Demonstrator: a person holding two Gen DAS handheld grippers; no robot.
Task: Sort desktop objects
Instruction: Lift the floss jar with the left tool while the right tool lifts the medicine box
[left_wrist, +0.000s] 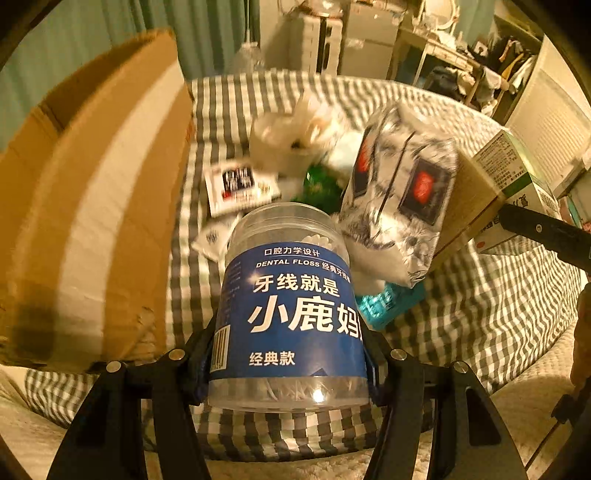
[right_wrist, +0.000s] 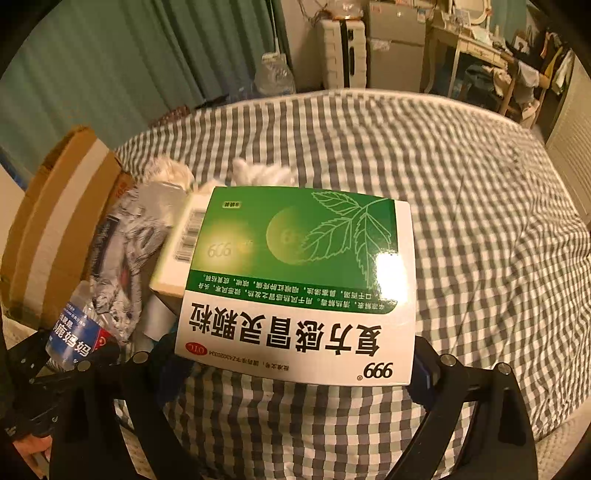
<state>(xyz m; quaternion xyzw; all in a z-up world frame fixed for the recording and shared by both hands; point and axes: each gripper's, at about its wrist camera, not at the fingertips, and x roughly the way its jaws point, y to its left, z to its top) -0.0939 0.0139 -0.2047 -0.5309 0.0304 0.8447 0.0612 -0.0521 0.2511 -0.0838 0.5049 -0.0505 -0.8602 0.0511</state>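
In the left wrist view, the left gripper (left_wrist: 290, 360) was clamped on a clear dental floss jar (left_wrist: 291, 310) with a blue label, one finger pressed to each side, the jar held above the checked bedspread (left_wrist: 480, 314). A cardboard box (left_wrist: 92, 206) stood just to its left. Beyond lay a silver foil bag (left_wrist: 399, 199), a white roll (left_wrist: 280, 144), a small sachet (left_wrist: 240, 188) and a teal packet (left_wrist: 391, 302).

In the right wrist view, the right gripper (right_wrist: 295, 363) gripped a green-and-white medicine box (right_wrist: 299, 284), its fingers closed on the near edge, label upside down. Only this view showed a water bottle (right_wrist: 74, 332) at lower left, beside the foil bag.
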